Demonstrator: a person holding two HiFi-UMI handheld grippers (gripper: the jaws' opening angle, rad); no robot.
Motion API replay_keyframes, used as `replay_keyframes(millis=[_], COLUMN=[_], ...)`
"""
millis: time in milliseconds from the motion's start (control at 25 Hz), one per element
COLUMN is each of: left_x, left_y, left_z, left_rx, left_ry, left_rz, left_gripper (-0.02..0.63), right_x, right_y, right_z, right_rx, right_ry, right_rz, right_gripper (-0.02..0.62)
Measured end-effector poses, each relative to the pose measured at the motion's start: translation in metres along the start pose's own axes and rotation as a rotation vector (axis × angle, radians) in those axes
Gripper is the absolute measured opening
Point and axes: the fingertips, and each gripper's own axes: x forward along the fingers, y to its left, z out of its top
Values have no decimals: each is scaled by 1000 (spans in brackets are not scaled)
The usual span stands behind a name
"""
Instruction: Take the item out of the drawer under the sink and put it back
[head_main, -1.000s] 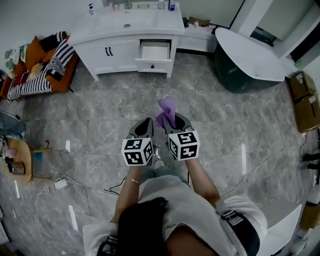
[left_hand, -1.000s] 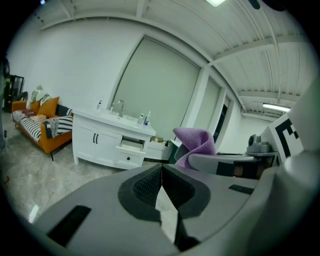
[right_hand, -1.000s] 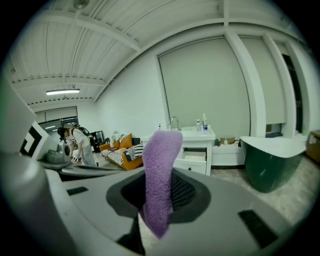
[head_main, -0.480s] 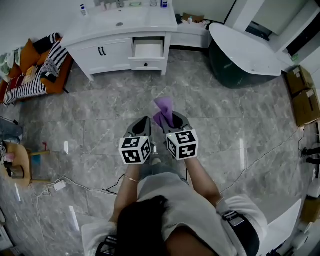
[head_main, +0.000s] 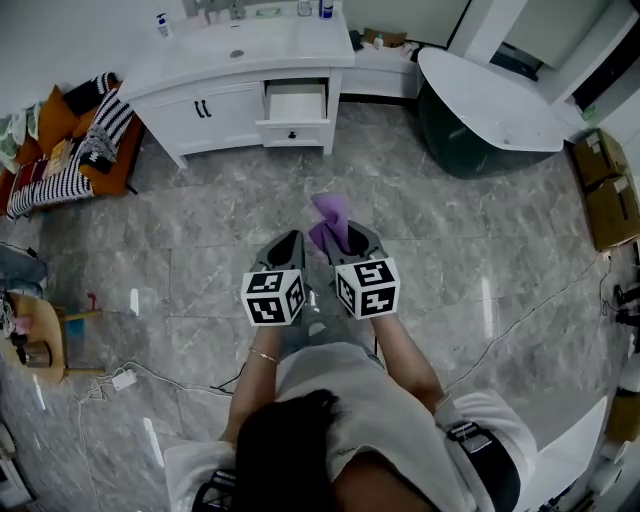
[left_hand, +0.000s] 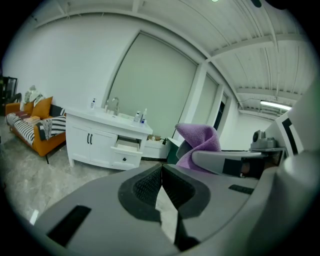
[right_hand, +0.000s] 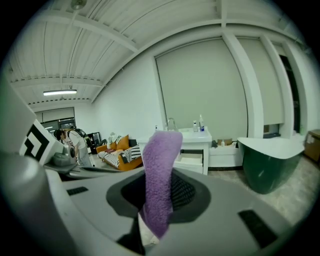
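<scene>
My right gripper (head_main: 345, 238) is shut on a purple cloth (head_main: 332, 218), which sticks up between its pads (right_hand: 159, 180). The same purple cloth (left_hand: 199, 142) shows to the right in the left gripper view. My left gripper (head_main: 290, 245) is shut with nothing between its pads (left_hand: 161, 187). Both are held side by side over the grey marble floor, some way from the white sink cabinet (head_main: 240, 75). The drawer (head_main: 296, 108) under the sink stands pulled open, and it also shows as the open drawer (left_hand: 126, 149) and as the open drawer (right_hand: 192, 160).
An orange sofa with striped cushions (head_main: 75, 140) stands left of the cabinet. A dark green bathtub (head_main: 490, 115) stands to the right. Bottles (head_main: 325, 8) sit on the sink top. Cardboard boxes (head_main: 605, 190) are at the far right, a small round table (head_main: 30, 335) and cables (head_main: 125, 378) at the left.
The view has shifted slightly toward the cabinet; both grippers keep their pose and the cloth stays in the right one.
</scene>
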Motion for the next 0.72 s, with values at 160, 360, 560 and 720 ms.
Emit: replay_keyframes(millis=[160, 360, 560, 720], left_x=[14, 39, 67, 89], left_y=[12, 36, 61, 84], left_z=[7, 21, 46, 72], left_rx=[0, -6, -7, 0], left_ry=[0, 1, 0, -13], left_rz=[-5, -19, -35, -55], left_gripper=[5, 5, 5, 5], right_x=[19, 53, 91, 123], right_y=[-1, -3, -12, -16], right_z=[3, 13, 30, 48], right_rx=[2, -6, 2, 14], right_ry=[7, 13, 16, 9], right_rz=[2, -6, -24, -43], right_gripper=[94, 94, 94, 94])
